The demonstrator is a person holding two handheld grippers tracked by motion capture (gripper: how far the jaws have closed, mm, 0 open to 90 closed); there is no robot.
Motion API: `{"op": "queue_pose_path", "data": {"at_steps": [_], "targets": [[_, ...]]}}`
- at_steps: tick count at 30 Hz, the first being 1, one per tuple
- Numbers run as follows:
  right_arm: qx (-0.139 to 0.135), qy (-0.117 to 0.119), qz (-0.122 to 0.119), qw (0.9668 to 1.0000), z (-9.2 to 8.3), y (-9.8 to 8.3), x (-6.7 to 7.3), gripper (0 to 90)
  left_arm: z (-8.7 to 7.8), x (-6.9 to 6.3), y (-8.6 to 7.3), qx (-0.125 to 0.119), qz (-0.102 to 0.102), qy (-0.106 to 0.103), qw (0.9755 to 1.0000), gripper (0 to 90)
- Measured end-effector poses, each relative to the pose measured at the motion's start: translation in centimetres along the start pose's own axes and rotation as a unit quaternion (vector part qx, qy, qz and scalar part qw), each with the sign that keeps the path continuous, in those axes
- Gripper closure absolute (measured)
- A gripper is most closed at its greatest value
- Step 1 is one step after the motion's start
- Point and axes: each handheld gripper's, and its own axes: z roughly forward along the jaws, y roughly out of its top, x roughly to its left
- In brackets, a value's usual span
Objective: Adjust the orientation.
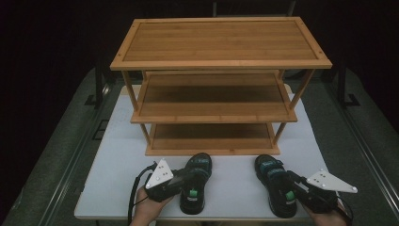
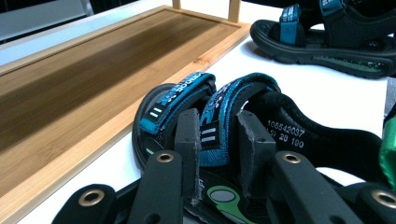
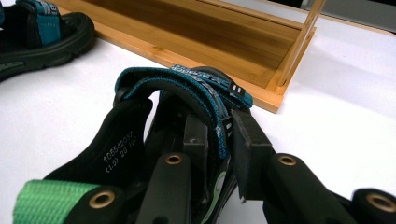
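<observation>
with each small black sandal with teal straps (image 1: 196,181) (image 1: 276,184) pinched by a strap, the left gripper (image 2: 218,140) and right gripper (image 3: 219,140) seem ready to lift them onto the three-tier bamboo rack (image 1: 221,66).

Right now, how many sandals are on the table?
2. The left sandal lies before the rack at the left gripper; the right sandal lies at the right gripper.
</observation>
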Motion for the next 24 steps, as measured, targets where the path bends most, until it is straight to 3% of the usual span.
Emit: {"op": "queue_pose_path", "data": {"at_steps": [16,24], "targets": [[-0.017,0.016,0.000,0.9997,-0.2,0.4,0.8,77.3,-1.1,0.0,0.3,-0.029,0.000,0.018,0.9994,73.1],[-0.041,0.021,0.005,0.9989,-0.4,0.8,1.4,77.5,-1.6,0.0,0.6,-0.046,0.007,0.028,0.9986,73.1]]}}
